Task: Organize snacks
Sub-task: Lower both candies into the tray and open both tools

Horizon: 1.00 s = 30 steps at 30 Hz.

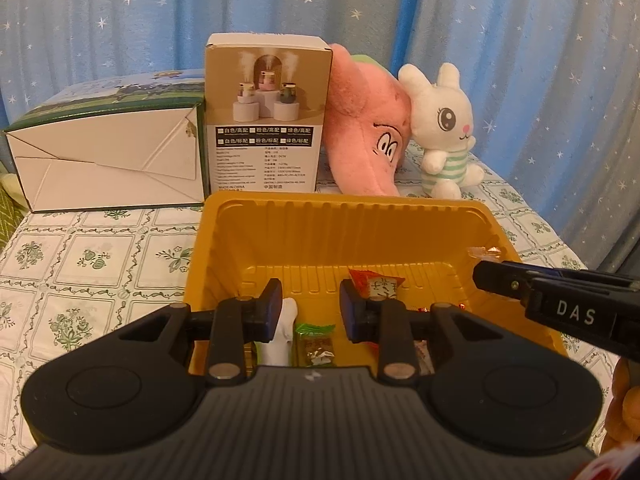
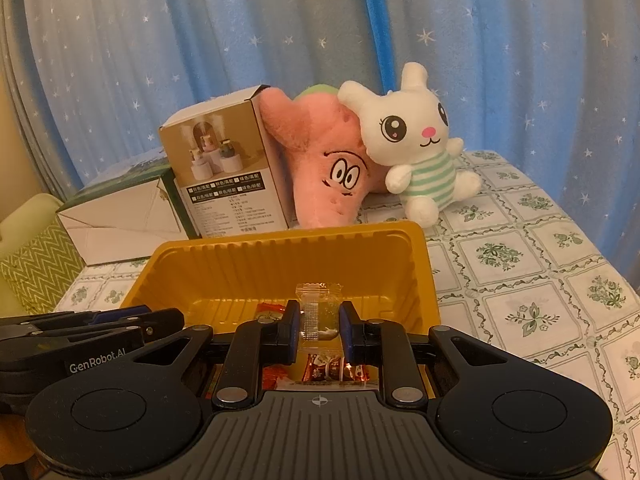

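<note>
L tongs (image 1: 308, 304): jaws narrow, nothing gripped, above yellow tray (image 1: 344, 216) w/ wrapped snacks (image 1: 316, 340). R tongs (image 2: 319, 322): clamped on clear-wrapped candy (image 2: 316, 312) over same tray, center of desk (image 2: 520, 280).

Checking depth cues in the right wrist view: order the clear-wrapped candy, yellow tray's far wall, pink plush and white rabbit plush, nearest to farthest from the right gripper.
1. Clear-wrapped candy: pinched in the right gripper.
2. Yellow tray, far wall: just beyond the candy.
3. Pink plush and white rabbit plush: behind the tray, leaning together, rabbit to the right; too close to call.
</note>
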Motion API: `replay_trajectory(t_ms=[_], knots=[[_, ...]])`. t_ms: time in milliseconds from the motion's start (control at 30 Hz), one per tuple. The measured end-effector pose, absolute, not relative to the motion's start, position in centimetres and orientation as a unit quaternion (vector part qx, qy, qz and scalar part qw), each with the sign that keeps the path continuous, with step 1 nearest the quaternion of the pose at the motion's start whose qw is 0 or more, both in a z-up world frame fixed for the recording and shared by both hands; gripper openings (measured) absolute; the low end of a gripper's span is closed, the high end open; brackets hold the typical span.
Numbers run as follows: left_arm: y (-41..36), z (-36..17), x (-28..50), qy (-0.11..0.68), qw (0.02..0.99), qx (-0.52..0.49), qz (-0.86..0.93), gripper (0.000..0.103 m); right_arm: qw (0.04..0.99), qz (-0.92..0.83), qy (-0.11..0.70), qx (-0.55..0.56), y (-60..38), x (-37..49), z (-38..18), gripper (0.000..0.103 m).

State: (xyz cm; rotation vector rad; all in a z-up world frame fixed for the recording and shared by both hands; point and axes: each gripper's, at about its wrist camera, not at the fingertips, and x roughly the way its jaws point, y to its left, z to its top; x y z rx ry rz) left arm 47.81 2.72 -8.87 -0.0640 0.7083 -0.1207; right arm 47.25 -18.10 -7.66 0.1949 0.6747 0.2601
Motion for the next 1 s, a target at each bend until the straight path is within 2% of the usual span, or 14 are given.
replay_trajectory(t_ms=[700, 733, 767, 800, 1000], knots=[[2.2, -9.3, 47.7, 0.355, 0.933, -0.018, -0.057, 0.028, 0.929, 0.137, 0.323, 0.116, -18.1, 47.3, -7.4, 0.022], [2.2, -9.3, 47.7, 0.355, 0.933, -0.017, -0.057, 0.028, 0.929, 0.138, 0.321, 0.120, -18.2, 47.3, -7.3, 0.037], [2.2, -9.4, 47.7, 0.356, 0.933, -0.017, -0.057, 0.029, 0.930, 0.137, 0.317, 0.125, -18.4, 47.3, -7.3, 0.073], [2.3, -9.4, 47.7, 0.356, 0.933, -0.017, -0.056, 0.029, 0.932, 0.136, 0.309, 0.136, -18.7, 47.1, -7.2, 0.083], [2.4, -9.4, 47.7, 0.355, 0.933, -0.018, -0.055, 0.031, 0.933, 0.132, 0.298, 0.150, -19.3, 47.2, -6.7, 0.085]])
